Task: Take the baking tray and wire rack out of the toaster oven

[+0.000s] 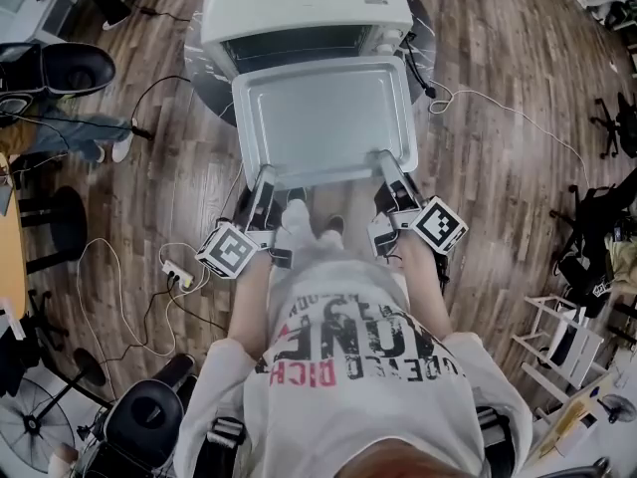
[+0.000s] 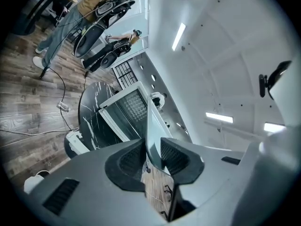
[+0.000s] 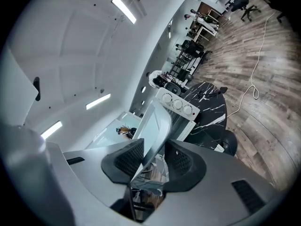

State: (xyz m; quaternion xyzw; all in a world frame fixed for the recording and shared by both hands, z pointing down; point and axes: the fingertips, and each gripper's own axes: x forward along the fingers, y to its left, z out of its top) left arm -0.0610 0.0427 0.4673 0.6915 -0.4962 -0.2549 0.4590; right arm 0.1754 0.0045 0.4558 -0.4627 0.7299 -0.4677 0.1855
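Both hands on the shallow grey metal baking tray [image 1: 323,118], centre of the head view, out of the white toaster oven [image 1: 299,8] at top.

Left gripper [image 1: 264,182] has its pads clamped on the near rim at the left corner. Right gripper [image 1: 388,165] is clamped the same way at the right corner. Two corner grips should keep it level, I judge.

Far edge lies close to the oven mouth, with the black marbled round table [image 1: 207,96] beneath. Open wood floor lies to either side.

A grid shows inside the oven, possibly the wire rack [image 2: 133,105].
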